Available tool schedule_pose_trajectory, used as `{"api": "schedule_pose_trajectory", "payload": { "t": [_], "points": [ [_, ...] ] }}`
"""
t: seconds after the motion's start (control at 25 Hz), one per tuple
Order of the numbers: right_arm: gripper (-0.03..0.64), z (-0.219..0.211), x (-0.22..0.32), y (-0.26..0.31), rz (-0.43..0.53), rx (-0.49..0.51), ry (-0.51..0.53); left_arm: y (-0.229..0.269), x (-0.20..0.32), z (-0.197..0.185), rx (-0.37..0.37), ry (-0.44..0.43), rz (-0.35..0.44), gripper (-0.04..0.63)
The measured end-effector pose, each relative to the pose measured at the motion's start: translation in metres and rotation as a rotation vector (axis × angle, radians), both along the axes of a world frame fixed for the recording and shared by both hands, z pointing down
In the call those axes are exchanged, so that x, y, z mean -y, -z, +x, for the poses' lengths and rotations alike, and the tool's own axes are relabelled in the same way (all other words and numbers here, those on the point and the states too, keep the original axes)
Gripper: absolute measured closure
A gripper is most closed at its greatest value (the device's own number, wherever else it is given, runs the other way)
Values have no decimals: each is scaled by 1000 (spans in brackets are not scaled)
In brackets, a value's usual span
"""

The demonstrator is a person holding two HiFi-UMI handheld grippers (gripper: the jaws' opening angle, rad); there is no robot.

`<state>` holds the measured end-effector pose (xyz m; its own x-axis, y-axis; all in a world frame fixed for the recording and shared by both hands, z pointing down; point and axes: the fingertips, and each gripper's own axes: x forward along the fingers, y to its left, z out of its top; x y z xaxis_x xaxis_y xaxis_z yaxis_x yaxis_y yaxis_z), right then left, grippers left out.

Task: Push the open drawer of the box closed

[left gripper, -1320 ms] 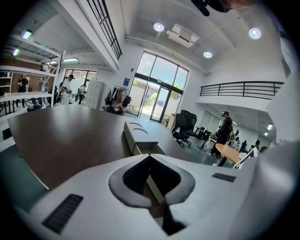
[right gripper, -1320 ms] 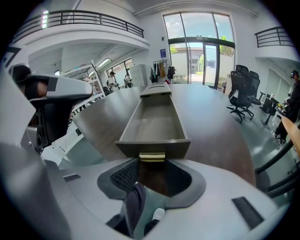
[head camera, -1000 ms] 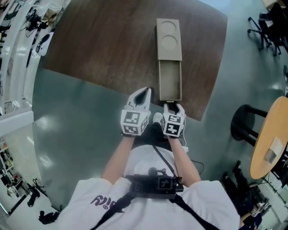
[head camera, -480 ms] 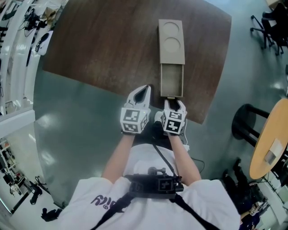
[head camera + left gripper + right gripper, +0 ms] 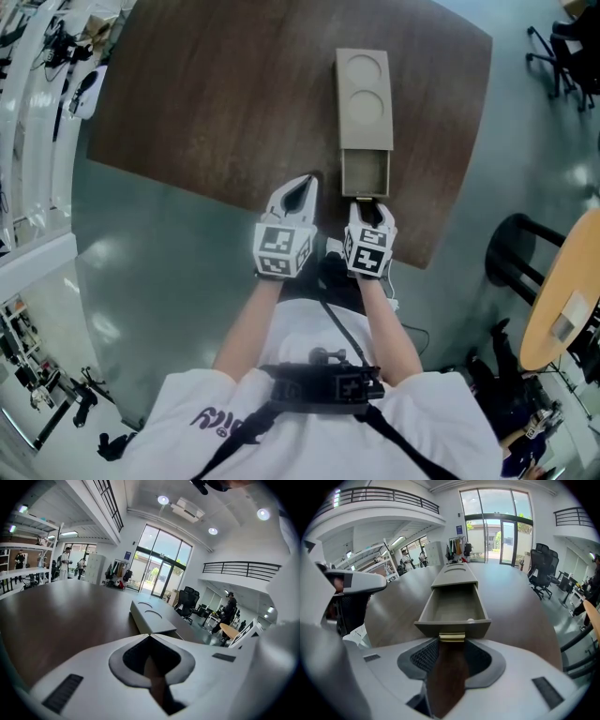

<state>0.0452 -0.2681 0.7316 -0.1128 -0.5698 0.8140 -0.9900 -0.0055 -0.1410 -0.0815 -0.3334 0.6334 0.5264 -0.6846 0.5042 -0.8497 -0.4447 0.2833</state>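
Table (image 5: 234,103) cropped above, pale speck (image 5: 470,619) in drawer (image 5: 450,607) unidentifiable

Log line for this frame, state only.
drawer: partly out of box | right gripper: shut on handle | left gripper: shut, empty, beside drawer | task: not done

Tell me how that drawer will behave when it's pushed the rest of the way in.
The drawer looks nearly empty, so it is probably light. It sits square in the box, with the right gripper shut on its centred handle, so it should slide straight. The box itself might skid on the smooth table.
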Motion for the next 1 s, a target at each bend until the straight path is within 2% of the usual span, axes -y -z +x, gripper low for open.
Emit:
{"api": "schedule_pose_trajectory", "payload": {
  "t": [0.24, 0.56, 0.76, 1.0],
  "points": [
    [442, 5, 29, 0, -13, -10, -11, -4, 32, 3, -13, -7, -15, 586],
    [442, 15, 74, -1, -13, -10, -9, -5, 66, 5, 8, -12, -15, 586],
    [442, 10, 103, 0, 1, -19, -9, -4, 81, -7, 21, -22, -18, 586],
    [442, 5, 113, -3, -6, -32, -12, 0, 96, -11, 22, -34, -7, 586]
  ]
}}
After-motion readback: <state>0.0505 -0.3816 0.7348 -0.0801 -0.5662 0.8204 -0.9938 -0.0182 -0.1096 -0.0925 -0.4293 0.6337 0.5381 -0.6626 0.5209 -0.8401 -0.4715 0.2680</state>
